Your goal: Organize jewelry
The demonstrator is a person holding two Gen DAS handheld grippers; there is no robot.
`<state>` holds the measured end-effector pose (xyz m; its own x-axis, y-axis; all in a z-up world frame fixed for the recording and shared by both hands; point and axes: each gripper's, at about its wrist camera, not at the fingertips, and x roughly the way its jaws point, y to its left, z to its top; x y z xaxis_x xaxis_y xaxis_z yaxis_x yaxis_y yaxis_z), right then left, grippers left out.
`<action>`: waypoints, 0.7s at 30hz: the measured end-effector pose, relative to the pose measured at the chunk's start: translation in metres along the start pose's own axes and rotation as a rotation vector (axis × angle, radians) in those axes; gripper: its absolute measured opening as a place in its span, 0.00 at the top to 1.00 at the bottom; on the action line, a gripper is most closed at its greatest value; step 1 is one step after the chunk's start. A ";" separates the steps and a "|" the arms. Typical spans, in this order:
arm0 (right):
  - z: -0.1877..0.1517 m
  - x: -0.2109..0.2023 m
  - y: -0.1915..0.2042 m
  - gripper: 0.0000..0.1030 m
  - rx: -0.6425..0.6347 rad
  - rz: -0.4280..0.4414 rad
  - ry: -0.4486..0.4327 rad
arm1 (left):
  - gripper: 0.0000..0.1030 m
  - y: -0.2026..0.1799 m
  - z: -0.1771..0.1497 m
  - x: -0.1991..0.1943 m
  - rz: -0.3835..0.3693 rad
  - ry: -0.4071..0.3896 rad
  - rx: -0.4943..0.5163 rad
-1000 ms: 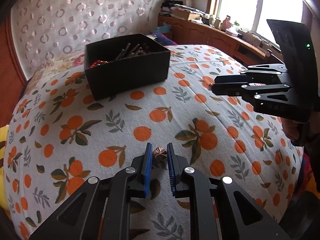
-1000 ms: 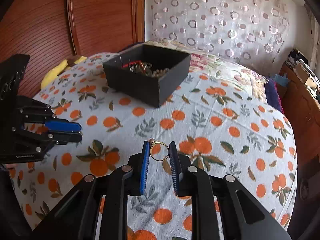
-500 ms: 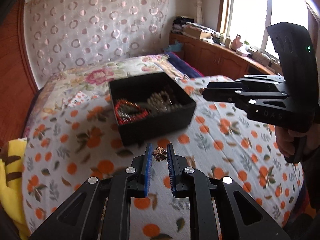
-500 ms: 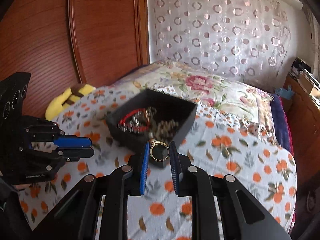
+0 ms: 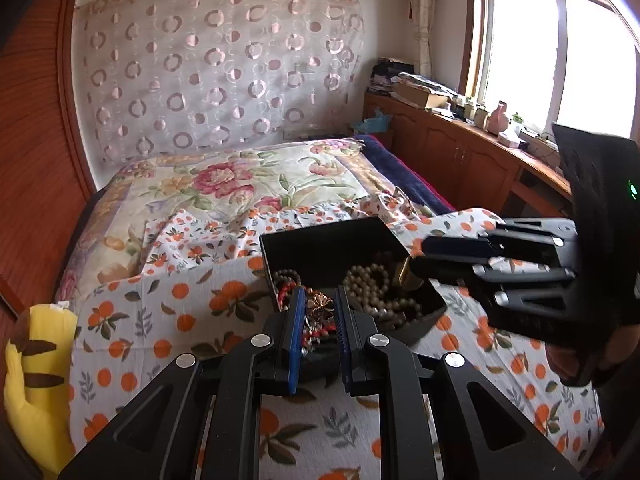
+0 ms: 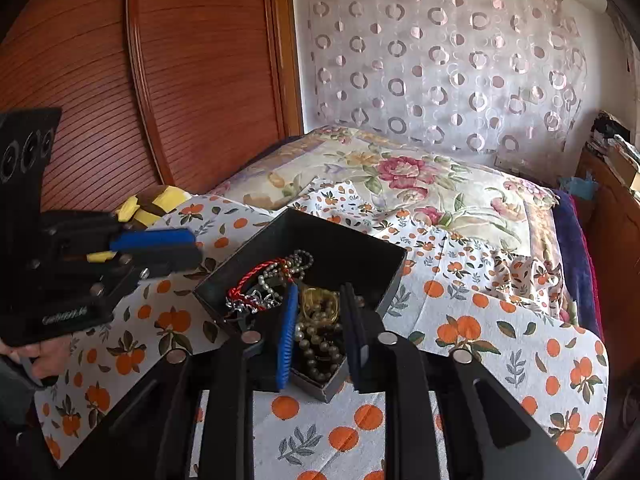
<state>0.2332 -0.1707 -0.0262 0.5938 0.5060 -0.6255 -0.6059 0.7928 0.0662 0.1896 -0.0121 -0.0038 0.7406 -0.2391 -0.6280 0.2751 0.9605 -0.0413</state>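
A black open box (image 5: 320,236) (image 6: 352,240) holding bead strings and a red cord stands on the orange-print cloth. My left gripper (image 5: 318,308) is shut on a small copper flower brooch (image 5: 319,303) and holds it over the box's near edge. My right gripper (image 6: 318,304) hangs over the box with its jaws apart. A gold ring (image 6: 316,300) lies among the beads between them, free of the pads. The right gripper also shows in the left wrist view (image 5: 424,258), and the left gripper in the right wrist view (image 6: 188,246).
The orange-print cloth (image 5: 168,320) covers a bed with a floral quilt (image 5: 224,184) behind. A yellow striped plush toy (image 5: 32,364) lies at the left edge. A wooden cabinet (image 5: 460,152) with clutter runs under the window. A wooden wardrobe (image 6: 200,80) stands at the left.
Both grippers rose from the cloth and moved over the box. The right jaws opened and the gold ring dropped into the box. The left still holds the brooch.
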 end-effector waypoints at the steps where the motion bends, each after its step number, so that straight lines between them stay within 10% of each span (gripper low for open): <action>1: -0.002 0.000 0.000 0.65 0.003 -0.006 0.000 | 0.87 0.000 0.002 0.003 0.003 0.003 -0.001; 8: -0.015 -0.015 -0.005 0.65 0.030 -0.024 -0.009 | 0.83 -0.004 0.007 0.012 0.019 0.013 -0.008; 21: -0.044 -0.075 0.010 0.44 0.096 -0.094 -0.093 | 0.13 -0.021 -0.020 -0.035 0.097 -0.043 -0.023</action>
<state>0.1596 -0.2158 -0.0133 0.6944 0.4541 -0.5582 -0.4948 0.8645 0.0877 0.1458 -0.0208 0.0033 0.7887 -0.1505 -0.5961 0.1871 0.9823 -0.0005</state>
